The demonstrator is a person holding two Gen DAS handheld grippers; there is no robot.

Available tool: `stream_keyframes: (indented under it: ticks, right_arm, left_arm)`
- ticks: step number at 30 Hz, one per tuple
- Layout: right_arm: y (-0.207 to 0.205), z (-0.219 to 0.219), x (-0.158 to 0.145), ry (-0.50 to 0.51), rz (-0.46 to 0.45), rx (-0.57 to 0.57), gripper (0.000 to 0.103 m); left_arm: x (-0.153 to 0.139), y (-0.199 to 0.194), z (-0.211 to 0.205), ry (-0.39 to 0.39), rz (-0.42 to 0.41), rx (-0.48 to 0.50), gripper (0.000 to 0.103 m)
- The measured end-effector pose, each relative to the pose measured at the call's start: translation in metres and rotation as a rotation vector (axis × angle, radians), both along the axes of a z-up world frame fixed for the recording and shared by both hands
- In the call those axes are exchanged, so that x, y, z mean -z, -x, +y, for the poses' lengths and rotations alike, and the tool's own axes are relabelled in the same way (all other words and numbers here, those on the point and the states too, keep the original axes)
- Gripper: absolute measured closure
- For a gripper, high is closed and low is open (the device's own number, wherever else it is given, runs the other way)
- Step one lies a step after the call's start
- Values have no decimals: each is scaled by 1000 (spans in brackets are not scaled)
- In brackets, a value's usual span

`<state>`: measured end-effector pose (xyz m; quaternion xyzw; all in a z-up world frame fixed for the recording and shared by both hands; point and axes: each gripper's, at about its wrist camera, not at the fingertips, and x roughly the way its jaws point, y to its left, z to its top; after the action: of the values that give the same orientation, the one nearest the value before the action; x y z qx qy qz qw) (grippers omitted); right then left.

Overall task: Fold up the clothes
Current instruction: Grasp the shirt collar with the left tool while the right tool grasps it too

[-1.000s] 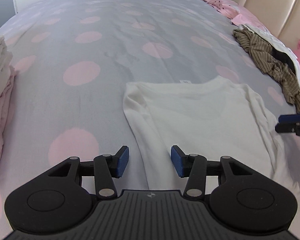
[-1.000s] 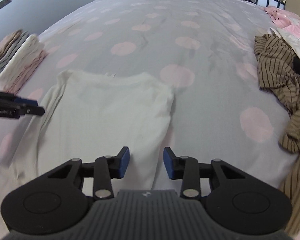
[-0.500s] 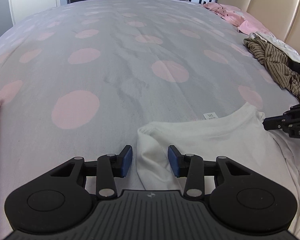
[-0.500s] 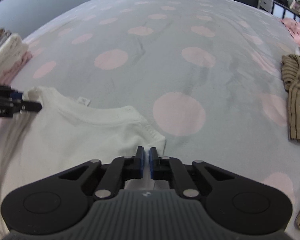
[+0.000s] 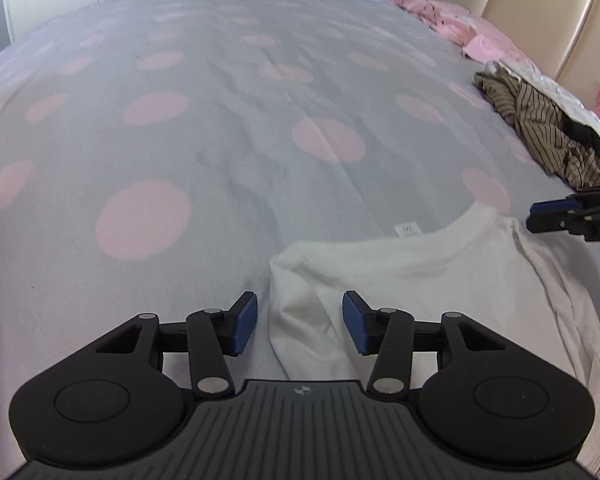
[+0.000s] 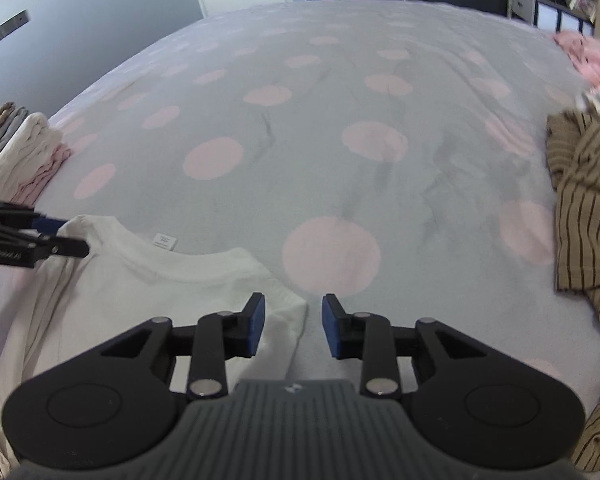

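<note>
A white T-shirt lies flat on the dotted grey bedspread, collar and label toward the far side. My left gripper is open, its jaws on either side of the shirt's left shoulder corner. My right gripper is open, its jaws on either side of the right shoulder corner of the T-shirt. Each gripper also shows at the edge of the other's view: the right gripper and the left gripper. Neither holds cloth.
A brown striped garment lies crumpled at the right, also seen in the right wrist view. Pink clothes lie near the beige headboard. A stack of folded clothes sits at the left bed edge.
The right gripper, shut half a second ago at the shoulder corner, has opened. Both grippers moved up from mid-shirt to the shoulders; the left one stayed open.
</note>
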<state>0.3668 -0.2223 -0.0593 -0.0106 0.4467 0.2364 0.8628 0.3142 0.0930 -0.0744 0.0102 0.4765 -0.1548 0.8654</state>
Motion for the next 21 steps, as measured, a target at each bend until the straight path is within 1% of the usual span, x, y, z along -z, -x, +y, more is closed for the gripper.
stream_keyframes:
  ticks: [3, 4, 5, 6, 8, 9, 10, 13, 16, 21]
  right_arm:
    - [-12, -1, 16, -75, 79, 31, 64]
    - [-14, 0, 20, -94, 90, 37, 64]
    - [-14, 3, 22, -94, 83, 39, 65]
    - [-13, 6, 23, -93, 76, 40, 74]
    - [-11, 11, 22, -58, 51, 28, 87]
    - [-11, 11, 20, -53, 45, 24, 91]
    - [-11, 10, 17, -50, 42, 23, 92]
    - [-7, 8, 7, -42, 18, 20, 94]
    - [2, 4, -13, -38, -22, 9, 94]
    - [31, -3, -66, -48, -117, -25, 94]
  left_arm:
    - [5, -4, -3, 2, -17, 4, 60]
    - [7, -4, -4, -3, -30, 8, 66]
    - [8, -6, -5, -9, -41, 17, 73]
    - [9, -7, -4, -7, -51, 24, 77]
    - [7, -10, 1, 16, -48, 14, 90]
    - [6, -10, 3, 25, -49, 11, 92]
    - [3, -9, 4, 29, -53, 14, 94]
    - [-9, -2, 4, 28, -89, 30, 95]
    - [-32, 8, 7, 60, -137, 35, 95]
    - [-83, 37, 14, 127, -220, 51, 95]
